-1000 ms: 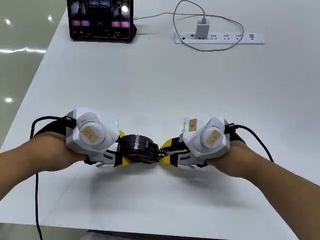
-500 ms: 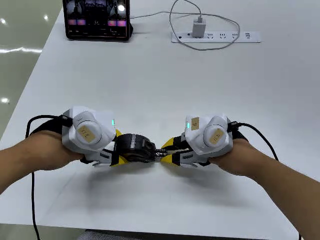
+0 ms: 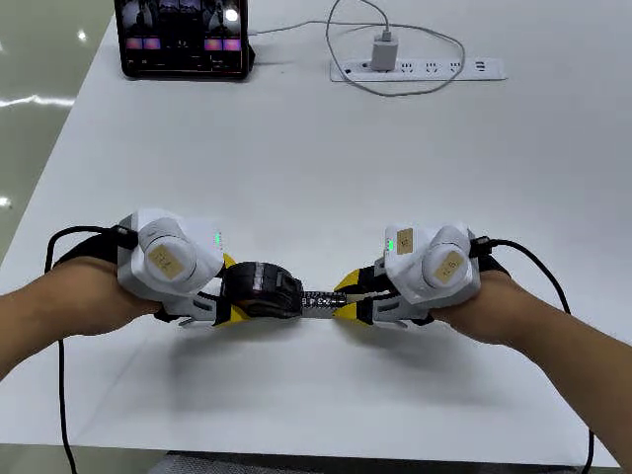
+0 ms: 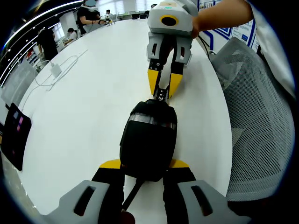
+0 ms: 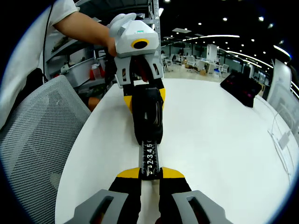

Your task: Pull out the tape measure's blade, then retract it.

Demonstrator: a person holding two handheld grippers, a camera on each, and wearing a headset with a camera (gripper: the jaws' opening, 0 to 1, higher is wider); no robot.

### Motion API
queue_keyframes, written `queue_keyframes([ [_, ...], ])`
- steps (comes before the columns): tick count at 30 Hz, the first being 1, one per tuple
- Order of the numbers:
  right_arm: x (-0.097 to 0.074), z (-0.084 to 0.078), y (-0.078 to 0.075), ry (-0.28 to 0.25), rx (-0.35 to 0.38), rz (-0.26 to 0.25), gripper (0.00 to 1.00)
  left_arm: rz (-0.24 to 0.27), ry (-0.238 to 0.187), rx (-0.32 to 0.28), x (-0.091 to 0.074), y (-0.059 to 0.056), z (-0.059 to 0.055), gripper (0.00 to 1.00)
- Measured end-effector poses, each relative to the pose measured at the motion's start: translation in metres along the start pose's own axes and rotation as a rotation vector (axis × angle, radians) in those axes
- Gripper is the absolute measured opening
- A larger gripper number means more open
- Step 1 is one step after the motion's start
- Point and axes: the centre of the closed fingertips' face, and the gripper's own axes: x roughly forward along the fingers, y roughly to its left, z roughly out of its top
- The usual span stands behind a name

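We have two grippers on one tape here, low on the white table (image 3: 395, 168), around 6 o'clock in the head view. The left gripper (image 3: 233, 290) comes in from 9 o'clock. Its jaws are clamped on the black tape (image 3: 262, 289), one yellow tip on each side of the case. The right gripper (image 3: 346, 298) faces it from 3 o'clock, jaws pinched narrow on the tip of the blade (image 3: 318, 300). So that's one short stretch of blade out, running straight between case and right tips. In the right gripper view we can read 2, 3, 4, 5 on it. The case sits flat on the tabletop and the two grippers point nose to nose along one line. A hand wraps each gripper, two hands in all.

Up at 11 o'clock we count one tablet (image 3: 181, 38), screen lit. At 1 o'clock there's one strip (image 3: 434, 69), with one white charger (image 3: 384, 49) plugged in and one cable (image 3: 446, 41) looping around it.
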Motion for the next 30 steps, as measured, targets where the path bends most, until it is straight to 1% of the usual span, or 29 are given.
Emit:
queue_keyframes([
  [14,-0.018,-0.016,0.0,0.019,0.003,-0.011,0.1,0.0,0.003,0.001,0.0,0.0,0.0,0.26],
  [19,-0.024,-0.022,-0.001,0.02,0.019,-0.017,0.1,0.0,0.005,0.002,0.0,-0.001,0.0,0.26],
  [30,-0.039,-0.036,-0.002,0.038,0.027,-0.029,0.1,0.0,0.006,0.005,0.001,-0.001,0.0,0.26],
])
